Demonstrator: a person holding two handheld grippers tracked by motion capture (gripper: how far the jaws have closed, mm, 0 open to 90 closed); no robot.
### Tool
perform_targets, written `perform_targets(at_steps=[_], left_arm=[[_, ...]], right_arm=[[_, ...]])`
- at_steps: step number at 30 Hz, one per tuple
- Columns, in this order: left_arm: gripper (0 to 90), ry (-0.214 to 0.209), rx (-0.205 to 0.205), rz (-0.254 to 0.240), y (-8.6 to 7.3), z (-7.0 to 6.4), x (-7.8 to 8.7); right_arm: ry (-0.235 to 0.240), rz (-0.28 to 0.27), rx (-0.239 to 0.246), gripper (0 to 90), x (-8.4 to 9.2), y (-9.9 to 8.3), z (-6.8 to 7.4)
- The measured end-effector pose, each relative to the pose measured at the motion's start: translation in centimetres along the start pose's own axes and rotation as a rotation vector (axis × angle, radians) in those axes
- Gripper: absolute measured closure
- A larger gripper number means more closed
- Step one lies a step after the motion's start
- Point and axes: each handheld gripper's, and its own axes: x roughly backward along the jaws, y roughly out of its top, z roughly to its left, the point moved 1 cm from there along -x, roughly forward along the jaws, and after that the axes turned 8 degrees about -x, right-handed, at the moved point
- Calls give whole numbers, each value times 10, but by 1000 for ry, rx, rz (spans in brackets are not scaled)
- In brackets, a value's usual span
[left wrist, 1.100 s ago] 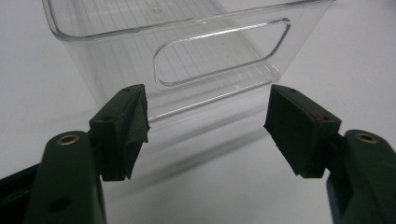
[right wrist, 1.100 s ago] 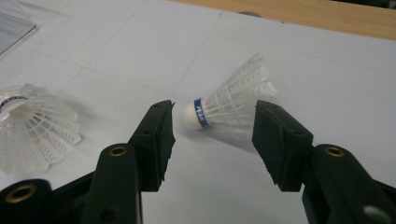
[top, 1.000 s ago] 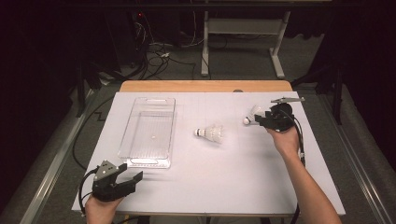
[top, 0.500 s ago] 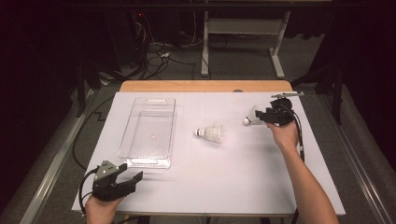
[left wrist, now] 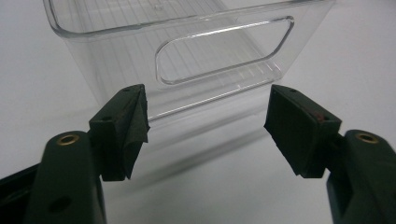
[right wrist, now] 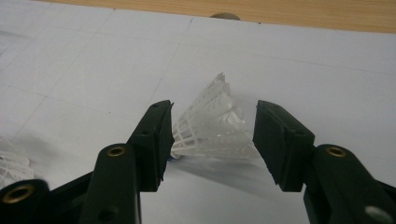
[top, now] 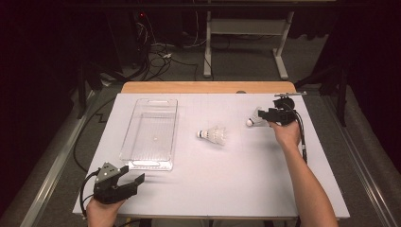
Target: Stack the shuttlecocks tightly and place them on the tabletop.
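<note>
Right tongs (right wrist: 210,140) released around a white shuttlecock (right wrist: 215,128), jaws flanking the feathers, pads apparently not pressing, at the far right of the counter (top: 265,189). Second shuttlecock (top: 213,135) lying mid-counter. Left tongs (left wrist: 205,130) released, gaping before the clear bin (left wrist: 187,60) at the near left

Second shuttlecock (right wrist: 11,163) cut off at the right gripper view's left edge.
</note>
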Motion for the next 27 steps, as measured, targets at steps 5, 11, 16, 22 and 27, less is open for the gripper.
perform_targets(at_steps=[5,11,16,22,27], left_arm=[[309,0,1,0,0,0,0],[309,-1,2,-1,0,0,0],[309,-1,2,-1,0,0,0],[309,-2,2,-1,0,0,0],[309,-1,3,2,0,0,0]], right_arm=[[-6,5,-5,478,-5,1,-1],[-2,7,-12,475,-7,4,-1],[1,11,-10,474,-11,4,1],[6,23,-14,479,-14,3,2],[8,34,-20,501,-15,2,2]])
